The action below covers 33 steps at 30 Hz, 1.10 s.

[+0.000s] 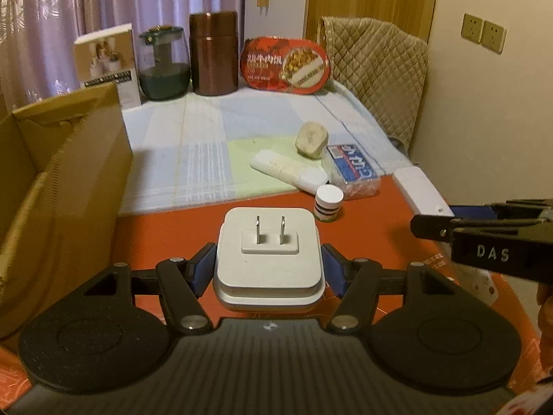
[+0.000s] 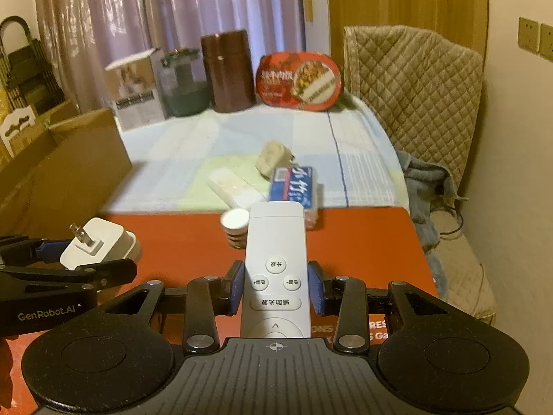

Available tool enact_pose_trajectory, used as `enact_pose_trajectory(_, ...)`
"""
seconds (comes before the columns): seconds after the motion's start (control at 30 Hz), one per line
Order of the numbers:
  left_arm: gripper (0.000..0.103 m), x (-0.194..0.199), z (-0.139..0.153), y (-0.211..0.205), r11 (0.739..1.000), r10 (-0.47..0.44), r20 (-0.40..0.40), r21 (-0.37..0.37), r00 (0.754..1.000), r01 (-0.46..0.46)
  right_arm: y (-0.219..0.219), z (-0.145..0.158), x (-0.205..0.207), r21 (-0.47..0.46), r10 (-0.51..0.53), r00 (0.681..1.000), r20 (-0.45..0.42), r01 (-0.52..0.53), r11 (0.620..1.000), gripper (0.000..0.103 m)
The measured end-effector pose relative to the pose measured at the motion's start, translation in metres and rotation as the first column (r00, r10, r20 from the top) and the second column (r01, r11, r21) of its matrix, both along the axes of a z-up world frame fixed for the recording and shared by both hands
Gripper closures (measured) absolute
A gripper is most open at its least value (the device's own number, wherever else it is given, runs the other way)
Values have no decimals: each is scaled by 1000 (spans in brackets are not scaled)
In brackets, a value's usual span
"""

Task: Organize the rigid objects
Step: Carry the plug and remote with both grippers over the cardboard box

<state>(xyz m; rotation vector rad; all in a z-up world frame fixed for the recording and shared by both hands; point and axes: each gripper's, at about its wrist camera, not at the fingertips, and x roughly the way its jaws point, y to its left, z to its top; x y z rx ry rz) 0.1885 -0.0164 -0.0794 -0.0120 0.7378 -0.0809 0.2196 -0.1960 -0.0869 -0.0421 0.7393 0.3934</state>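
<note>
My left gripper [image 1: 269, 263] is shut on a white square plug adapter [image 1: 268, 263] with its two metal prongs facing up, held above the red mat [image 1: 166, 228]. The same adapter [image 2: 98, 243] shows at the left of the right wrist view, between the left gripper's fingers [image 2: 86, 273]. My right gripper [image 2: 275, 288] is shut on a white remote control [image 2: 274, 269], buttons facing up, also off the mat. The remote's far end [image 1: 420, 190] shows at the right of the left wrist view, beside the right gripper [image 1: 484, 238].
An open cardboard box [image 1: 58, 180] stands at the left. On the mat and checked cloth lie a small white-capped bottle [image 1: 328, 204], a blue-labelled clear box [image 1: 352, 169], a white pill case [image 1: 290, 171] and a beige plug [image 1: 311, 138]. Jars, a box and a red food package [image 1: 287, 64] line the back.
</note>
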Motion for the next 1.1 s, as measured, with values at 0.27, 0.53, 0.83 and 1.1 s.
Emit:
enact_pose_trajectory(0.27, 43, -35, 45, 21, 1000, 12, 36, 5, 999, -12, 22, 33, -44, 31, 14, 1000, 2, -14, 999, 68)
enact_pose_trajectory(0.53, 43, -66, 75, 47, 999, 34, 56, 9, 998, -35, 47, 60, -80, 56, 36, 999, 1, -36, 998, 68)
enact_pose_trajectory(0.83, 43, -93, 91, 80, 997, 77, 72, 10, 994, -78, 76, 77, -105, 51, 92, 995, 28, -93, 994, 68)
enact_pose_trajectory(1.1, 43, -103, 105, 124, 989, 138, 86, 31, 987, -142, 120, 84, -110, 47, 172, 985, 32, -173, 984, 68)
